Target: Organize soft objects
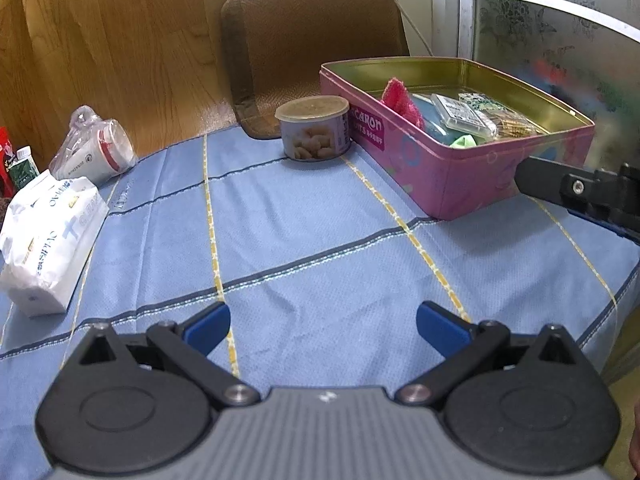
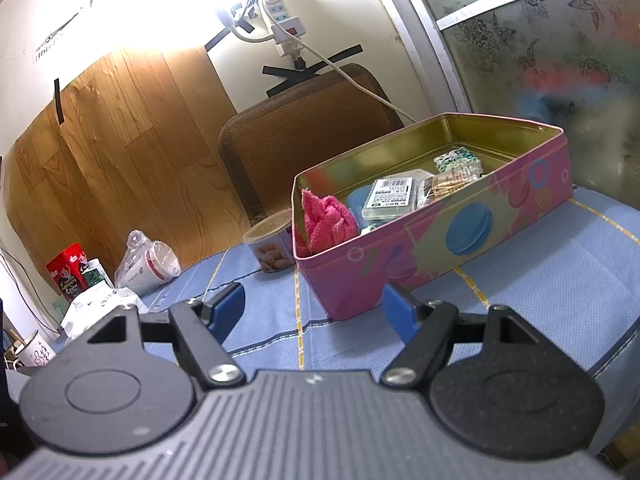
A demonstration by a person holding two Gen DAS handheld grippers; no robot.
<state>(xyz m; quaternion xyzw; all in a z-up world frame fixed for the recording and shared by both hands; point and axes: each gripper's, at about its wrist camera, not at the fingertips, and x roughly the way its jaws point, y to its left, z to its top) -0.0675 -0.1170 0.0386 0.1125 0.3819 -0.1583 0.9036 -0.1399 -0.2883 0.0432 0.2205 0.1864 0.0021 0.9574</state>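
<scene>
Two grippers, left (image 1: 323,325) and right (image 2: 313,307), fingers released; one pink cloth (image 2: 326,222) inside one tin (image 2: 440,256).

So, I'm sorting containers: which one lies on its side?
The bagged paper cup; the lidded can and pink tin both sit upright.

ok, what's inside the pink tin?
Pink rectangular tin holds a fuzzy pink cloth, clear plastic case, green-patterned packet and blue and green items. Whatever lies beneath them is covered.

tin (image 1: 472,176): right side of the surface (image 1: 304,240), cloth (image 1: 400,100) tucked in its left end
can (image 1: 314,128): just left of the tin
tissue pack (image 1: 48,240): far left, bagged cup (image 1: 94,150) behind it
</scene>
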